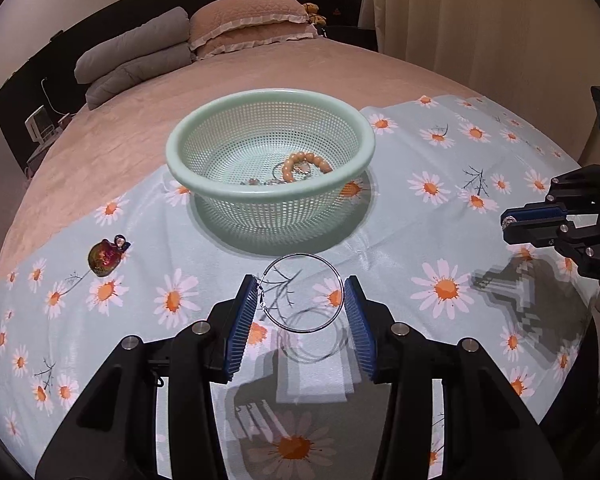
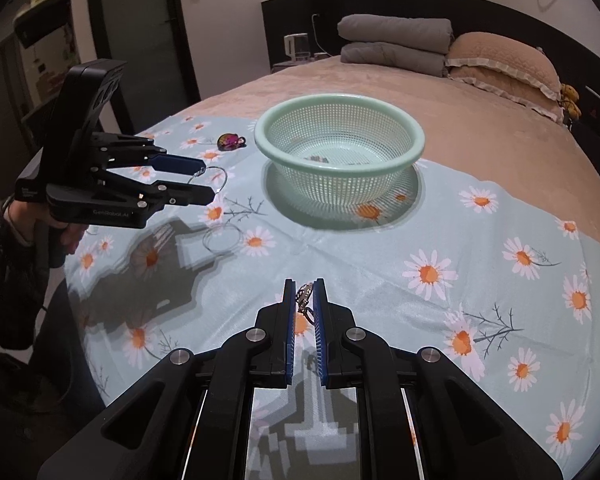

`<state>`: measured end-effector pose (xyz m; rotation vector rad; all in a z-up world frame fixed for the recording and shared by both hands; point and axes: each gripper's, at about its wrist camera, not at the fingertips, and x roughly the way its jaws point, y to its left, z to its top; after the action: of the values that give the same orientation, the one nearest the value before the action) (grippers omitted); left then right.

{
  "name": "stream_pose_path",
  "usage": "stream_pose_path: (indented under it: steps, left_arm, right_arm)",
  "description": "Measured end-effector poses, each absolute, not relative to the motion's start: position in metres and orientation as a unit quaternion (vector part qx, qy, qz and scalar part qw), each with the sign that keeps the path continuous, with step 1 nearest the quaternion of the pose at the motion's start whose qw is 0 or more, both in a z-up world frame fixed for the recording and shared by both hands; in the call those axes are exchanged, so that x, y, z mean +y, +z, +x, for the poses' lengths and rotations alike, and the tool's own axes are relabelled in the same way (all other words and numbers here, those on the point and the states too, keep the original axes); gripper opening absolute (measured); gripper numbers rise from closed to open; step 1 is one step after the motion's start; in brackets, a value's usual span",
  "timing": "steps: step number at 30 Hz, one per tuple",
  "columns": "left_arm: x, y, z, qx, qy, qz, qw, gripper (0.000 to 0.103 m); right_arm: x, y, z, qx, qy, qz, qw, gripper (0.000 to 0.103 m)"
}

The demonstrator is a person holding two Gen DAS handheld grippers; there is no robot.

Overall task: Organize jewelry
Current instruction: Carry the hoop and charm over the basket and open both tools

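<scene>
Bed, daisy cloth (image 1: 439, 240): hoop earring (image 1: 303, 294) spans left jaws, clamped.

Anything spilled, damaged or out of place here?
Nothing spilled or damaged. One iridescent trinket lies alone on the floral cloth, outside the green basket holding the other jewelry.

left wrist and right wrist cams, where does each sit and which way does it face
Left wrist: on the left gripper, angled down over the daisy cloth toward the basket; its pads hold a hoop, and the right gripper shows at the right edge.
Right wrist: on the right gripper, angled down toward the same basket; its pads pinch a small trinket, and the left gripper and a hand show at left.
Shared: basket, cloth, dark pendant, pillows, both grippers.
</scene>
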<state>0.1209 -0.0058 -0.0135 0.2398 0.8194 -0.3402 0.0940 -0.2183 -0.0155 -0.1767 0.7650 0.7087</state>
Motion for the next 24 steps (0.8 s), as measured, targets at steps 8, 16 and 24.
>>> stream_pose_path:
  steps: [8,16,24]
  left_arm:
    - [0.018,0.013,0.139,0.383,-0.139,0.123,0.905,0.046]
    - [0.028,0.021,0.168,0.381,-0.128,0.124,0.907,0.046]
    - [0.027,0.017,0.206,0.383,-0.144,0.116,0.905,0.046]
  right_arm:
    - [-0.201,0.011,0.109,0.344,0.353,-0.103,0.864,0.008]
    - [-0.188,0.035,0.137,0.324,0.355,-0.113,0.87,0.008]
    - [-0.17,0.036,0.183,0.317,0.356,-0.094,0.874,0.008]
